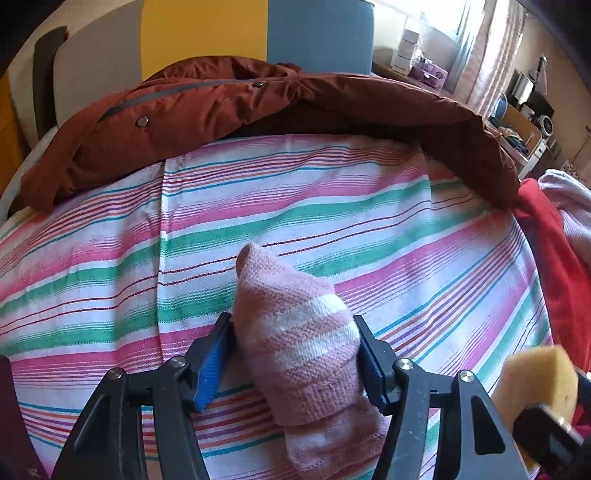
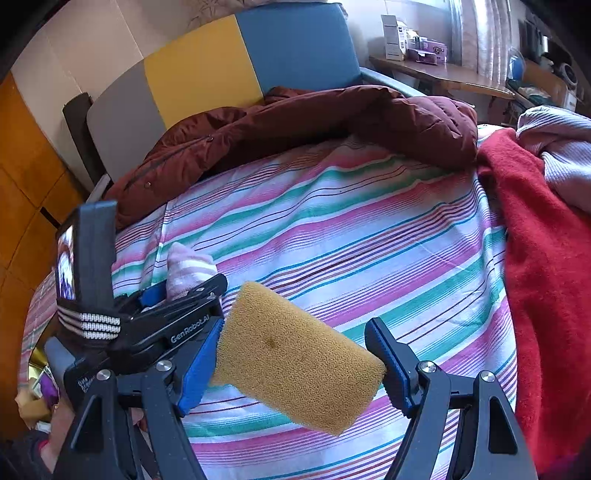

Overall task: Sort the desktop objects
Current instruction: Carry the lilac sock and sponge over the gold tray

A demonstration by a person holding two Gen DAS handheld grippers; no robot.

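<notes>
My left gripper (image 1: 293,325) is shut on a pink-and-white striped sock (image 1: 299,332), rolled up, held just above the striped bed sheet (image 1: 295,206). The sock (image 2: 188,269) and the left gripper (image 2: 184,291) also show at the left of the right wrist view. My right gripper (image 2: 295,343) is shut on a yellow sponge (image 2: 295,358), held tilted above the sheet (image 2: 351,236). The sponge (image 1: 539,380) shows at the lower right of the left wrist view.
A rust-brown jacket (image 1: 258,118) lies along the far side of the bed, before a yellow and blue headboard (image 1: 258,33). A red cloth (image 2: 546,277) and a pale ribbed garment (image 2: 561,155) lie at the right. A cluttered desk (image 2: 443,70) stands far right.
</notes>
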